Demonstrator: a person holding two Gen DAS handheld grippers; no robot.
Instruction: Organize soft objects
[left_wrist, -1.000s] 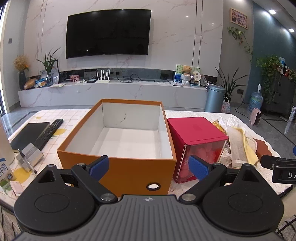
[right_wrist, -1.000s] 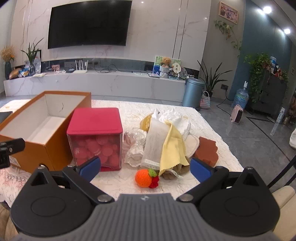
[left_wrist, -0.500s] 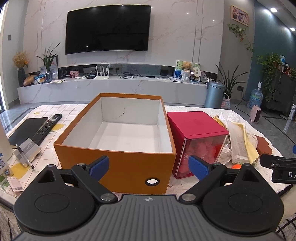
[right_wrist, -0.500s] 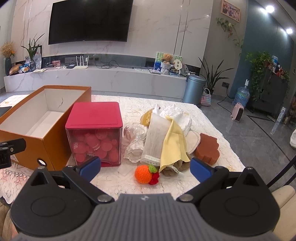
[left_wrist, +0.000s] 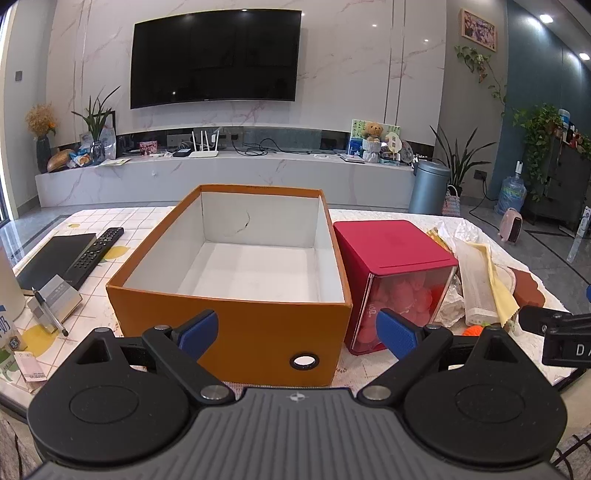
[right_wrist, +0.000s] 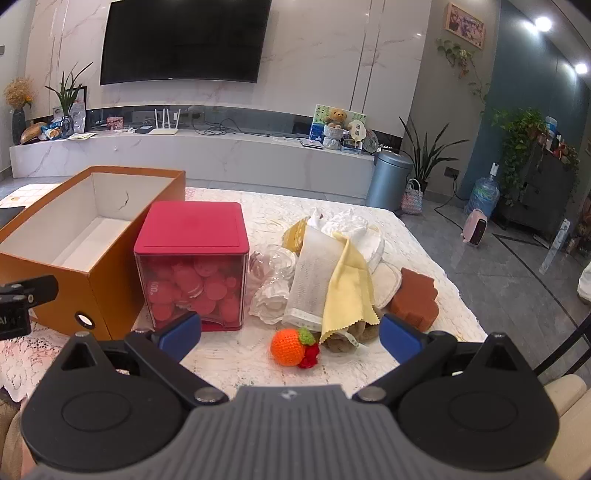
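An empty orange cardboard box with a white inside stands on the table; it also shows in the right wrist view. A pile of soft things lies to its right: a crocheted orange toy, a yellow cloth, a white mesh bag, white pads and a brown sponge. My left gripper is open and empty in front of the box. My right gripper is open and empty, just in front of the orange toy.
A clear cube with a red lid, full of pink pads, stands between the box and the pile. A remote, a dark notebook and a small card holder lie at the left. The table's right edge is close to the sponge.
Both grippers have risen and drawn back a little, so the box, the cube and the pile sit lower and slightly farther in view. Nothing on the table has moved.
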